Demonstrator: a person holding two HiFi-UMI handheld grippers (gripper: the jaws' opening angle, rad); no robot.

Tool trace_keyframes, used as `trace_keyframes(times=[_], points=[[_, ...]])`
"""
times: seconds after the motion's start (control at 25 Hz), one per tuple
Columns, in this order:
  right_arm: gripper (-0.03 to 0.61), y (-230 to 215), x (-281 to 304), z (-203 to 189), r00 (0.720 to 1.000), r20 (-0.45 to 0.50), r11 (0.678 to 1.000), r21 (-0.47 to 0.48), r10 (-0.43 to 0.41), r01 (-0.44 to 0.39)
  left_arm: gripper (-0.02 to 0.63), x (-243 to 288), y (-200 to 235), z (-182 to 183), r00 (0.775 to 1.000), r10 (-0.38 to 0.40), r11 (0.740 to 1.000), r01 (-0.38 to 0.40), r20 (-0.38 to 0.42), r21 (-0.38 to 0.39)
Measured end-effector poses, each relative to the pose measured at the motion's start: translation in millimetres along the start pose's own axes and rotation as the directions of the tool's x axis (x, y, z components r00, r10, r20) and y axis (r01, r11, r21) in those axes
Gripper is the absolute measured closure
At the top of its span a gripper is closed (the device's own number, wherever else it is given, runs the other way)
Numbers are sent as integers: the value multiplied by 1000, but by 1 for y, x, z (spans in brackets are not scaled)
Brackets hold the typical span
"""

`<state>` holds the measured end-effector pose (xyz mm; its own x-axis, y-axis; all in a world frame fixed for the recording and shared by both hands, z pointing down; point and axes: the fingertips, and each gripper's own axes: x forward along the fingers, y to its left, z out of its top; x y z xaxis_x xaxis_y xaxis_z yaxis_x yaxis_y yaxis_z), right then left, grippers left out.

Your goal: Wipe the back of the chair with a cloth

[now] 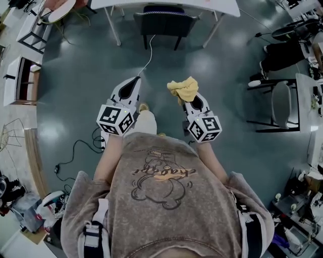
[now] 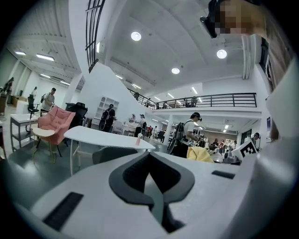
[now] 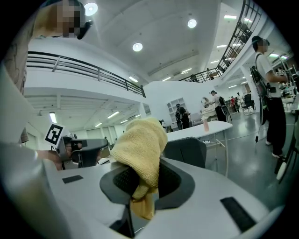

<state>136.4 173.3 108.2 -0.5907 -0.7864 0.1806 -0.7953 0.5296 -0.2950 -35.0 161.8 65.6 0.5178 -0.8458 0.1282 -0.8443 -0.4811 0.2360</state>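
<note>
A dark grey chair (image 1: 164, 22) stands ahead at the top of the head view, tucked against a white table (image 1: 166, 5); its back (image 3: 186, 151) also shows in the right gripper view and its back (image 2: 112, 153) in the left gripper view. My right gripper (image 1: 187, 97) is shut on a yellow cloth (image 1: 183, 88), which bunches above the jaws (image 3: 140, 149). My left gripper (image 1: 135, 85) is shut with nothing in it. Both grippers are held out over the floor, well short of the chair.
A white cable (image 1: 149, 53) runs across the floor from the chair toward my left gripper. A black cable (image 1: 75, 151) lies at the left. Another chair (image 1: 282, 103) and desks stand at the right, a pink chair (image 2: 53, 128) at the left. Several people stand in the background.
</note>
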Motion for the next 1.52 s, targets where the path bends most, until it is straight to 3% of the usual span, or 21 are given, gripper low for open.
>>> trace_keyframes(times=[0.36, 0.6, 0.8, 1.08, 1.28, 1.52], points=[[492, -28, 111, 41, 1000, -1, 1000, -1, -22, 22, 604, 83, 75, 35, 998, -59, 998, 59, -31, 9], [492, -55, 150, 56, 998, 10, 998, 12, -65, 65, 604, 120, 100, 48, 994, -96, 995, 97, -45, 23], [492, -59, 158, 64, 998, 13, 999, 5, -54, 54, 604, 120, 99, 48, 995, -89, 996, 89, -48, 15], [492, -114, 222, 71, 999, -40, 1000, -3, 0, 0, 604, 189, 131, 49, 999, -38, 999, 38, -36, -3], [492, -126, 254, 54, 999, -40, 1000, -10, 22, -23, 604, 211, 149, 31, 999, -37, 999, 38, -35, 15], [492, -140, 290, 0, 999, -17, 999, 5, 34, -34, 604, 214, 185, -38, 998, -49, 999, 49, -38, -1]])
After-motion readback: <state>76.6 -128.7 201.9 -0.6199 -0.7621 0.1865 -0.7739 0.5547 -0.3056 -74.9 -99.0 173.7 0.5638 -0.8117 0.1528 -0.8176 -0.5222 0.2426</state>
